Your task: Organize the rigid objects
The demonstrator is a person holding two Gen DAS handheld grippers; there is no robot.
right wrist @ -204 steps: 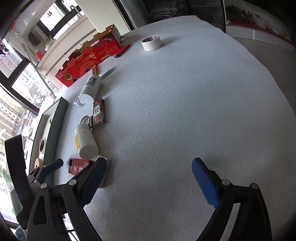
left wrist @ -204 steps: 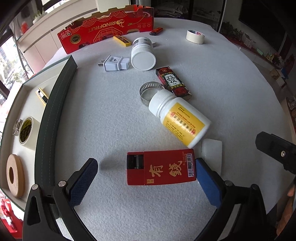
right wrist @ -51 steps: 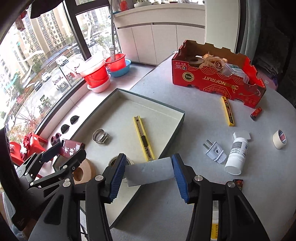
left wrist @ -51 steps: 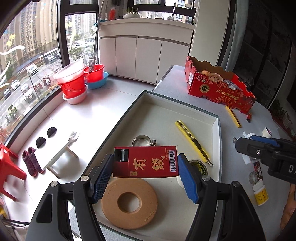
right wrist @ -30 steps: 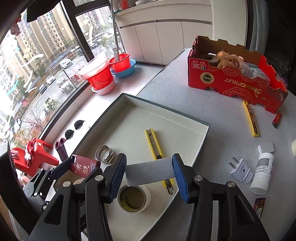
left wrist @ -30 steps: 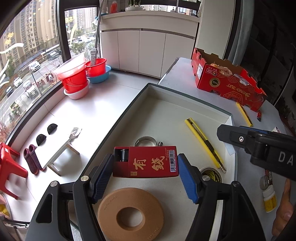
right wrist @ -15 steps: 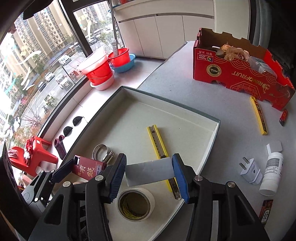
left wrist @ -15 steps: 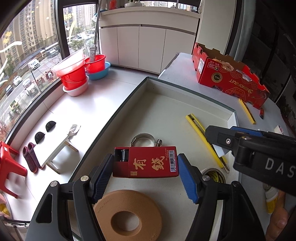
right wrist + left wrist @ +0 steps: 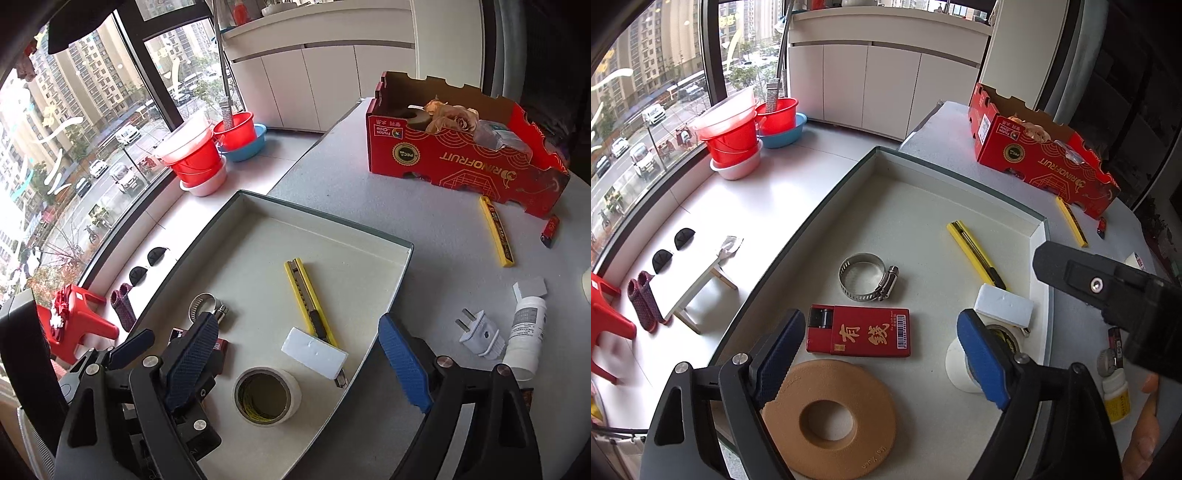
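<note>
The red box [image 9: 857,335] lies flat on the floor of the tray [image 9: 923,221], between a metal hose clamp [image 9: 866,277] behind it and a tan ring [image 9: 827,417] in front. The left gripper [image 9: 879,354] hangs over it; its fingers have just been opening and now stand wide, clear of the box on both sides. A white block [image 9: 314,352] lies in the same tray, resting across the near end of a yellow utility knife [image 9: 308,299] and just beside a roll of tape [image 9: 266,397]. The right gripper [image 9: 295,358] is above it, fingers also freshly spread wide and touching nothing. On the table [image 9: 424,229] beyond the tray sit a red cardboard carton [image 9: 461,162], a second yellow knife [image 9: 496,236], a white plug [image 9: 480,336] and a white bottle [image 9: 526,332].
</note>
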